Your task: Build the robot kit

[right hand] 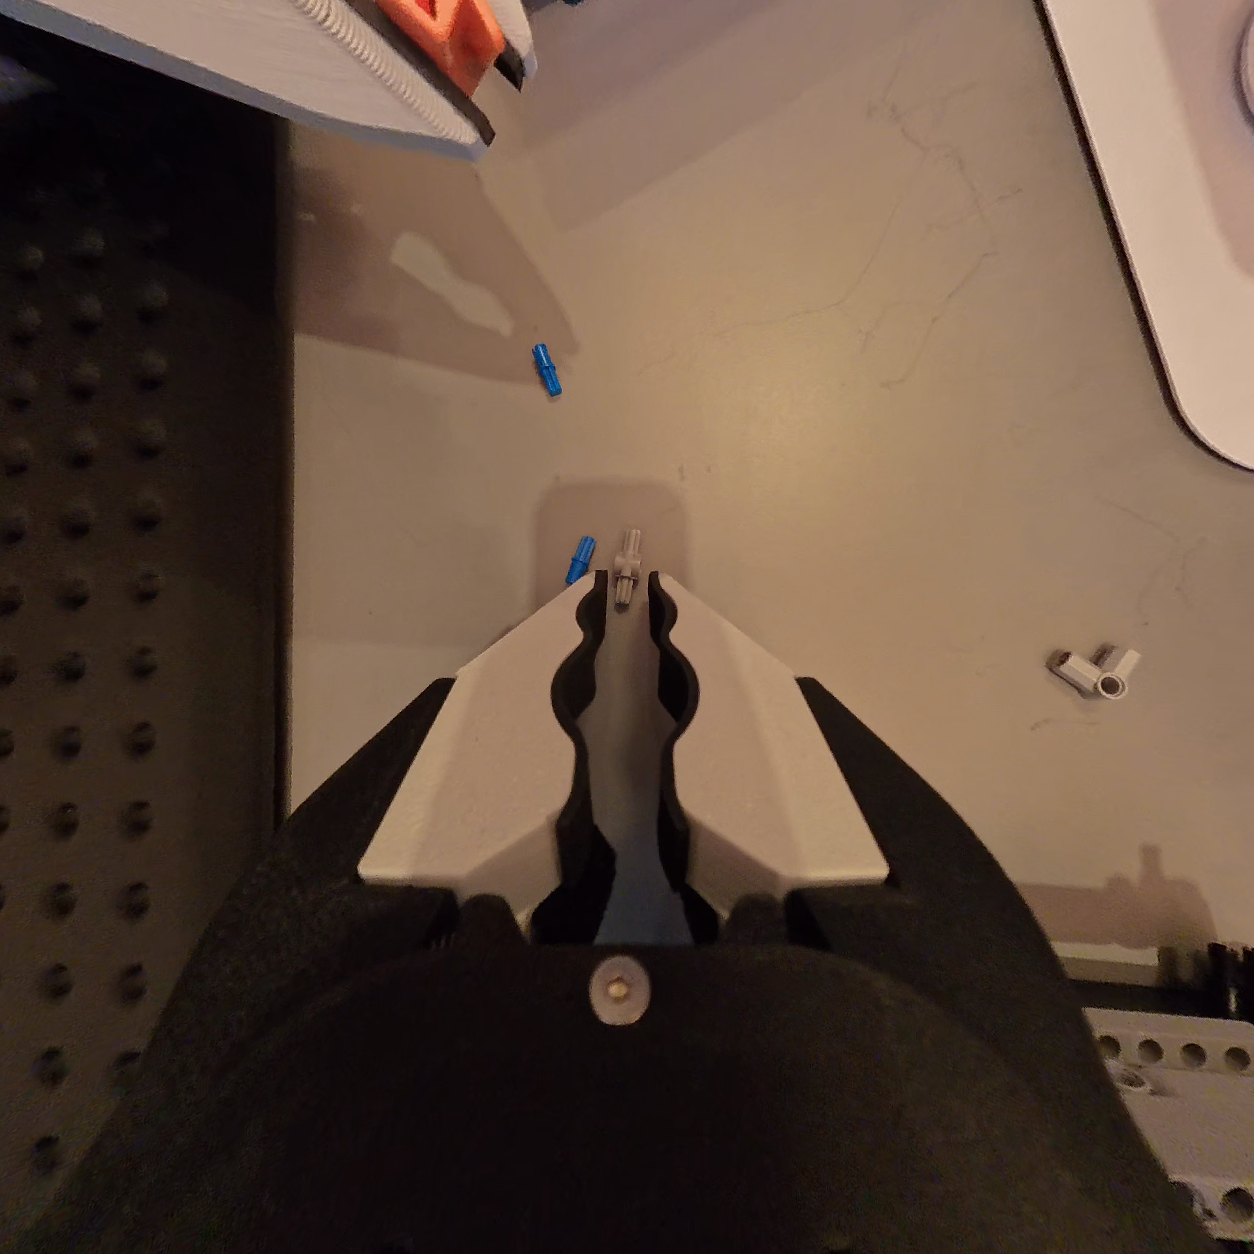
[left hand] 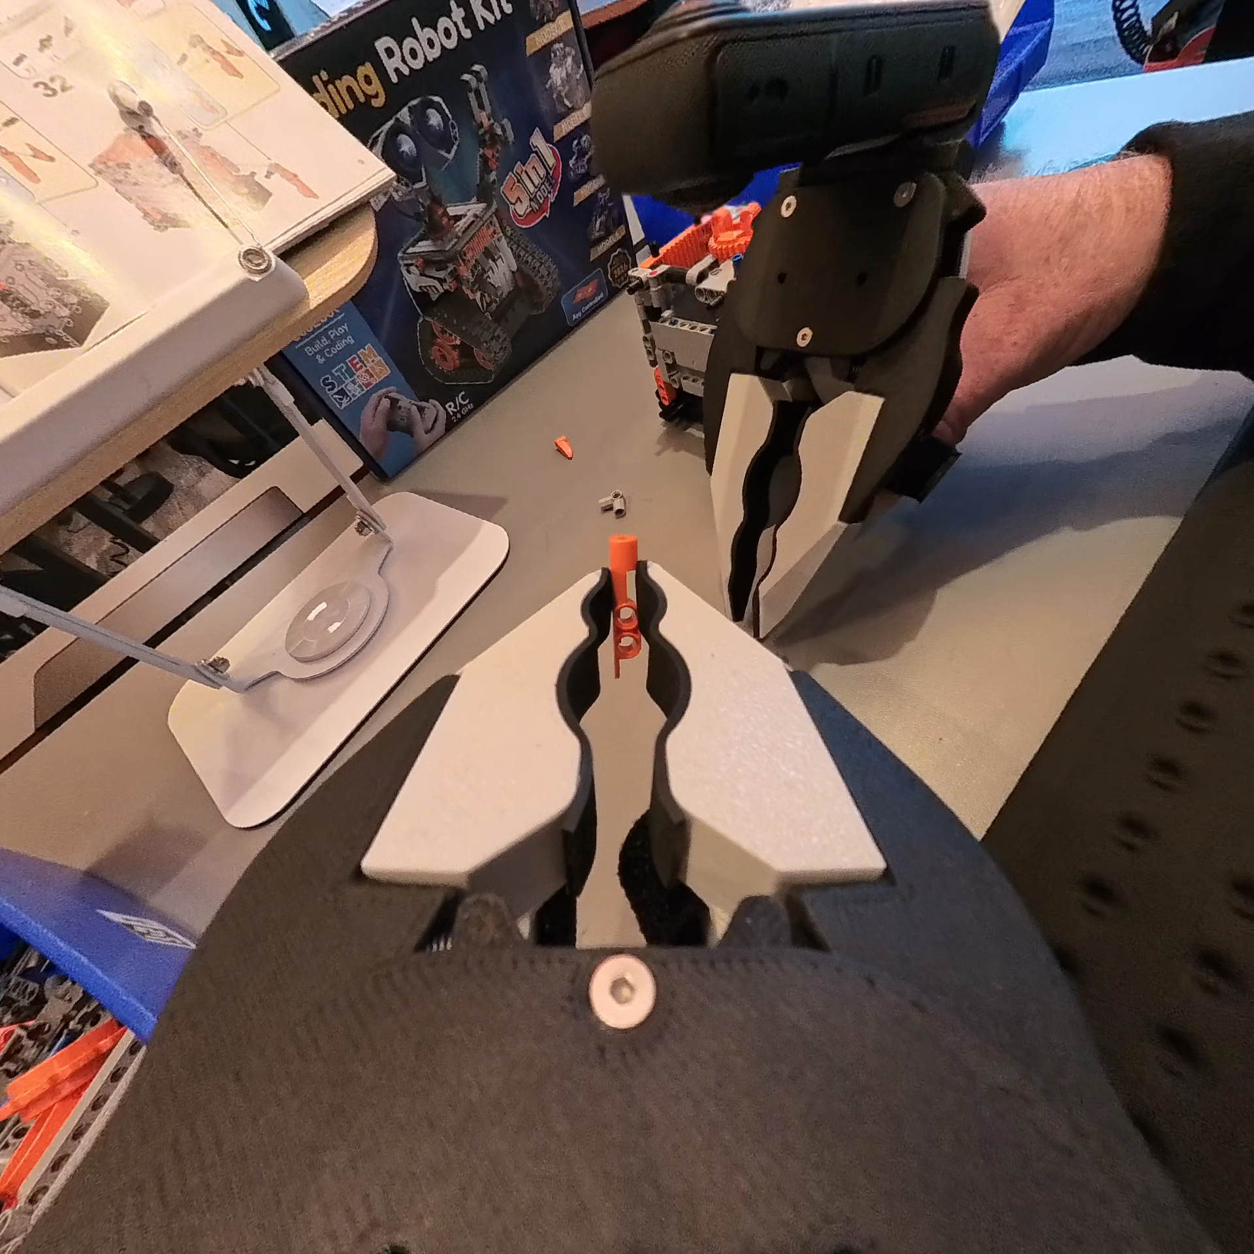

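My left gripper [left hand: 624,583] is shut on a small orange pin-and-hole connector [left hand: 623,611], held upright above the grey table [left hand: 577,421]. It also shows at the top left of the right wrist view [right hand: 407,95] with the orange piece [right hand: 441,30]. My right gripper [right hand: 625,577], held by a hand [left hand: 1031,326], points down at the table just right of the left one [left hand: 753,611]. Its jaws stand narrowly apart on either side of a grey pin [right hand: 628,563] lying on the table. A blue pin [right hand: 580,560] lies just left of its tips.
Another blue pin [right hand: 547,370] and a grey angled connector [right hand: 1092,672] lie loose, with a small orange piece [left hand: 563,446]. A half-built model [left hand: 678,319], a robot kit box [left hand: 461,237], a book stand [left hand: 339,651] with a booklet, a black studded mat [right hand: 102,543] and a parts bin [left hand: 54,1099] surround them. My hands' fingertips stand some 10 cm from each other.
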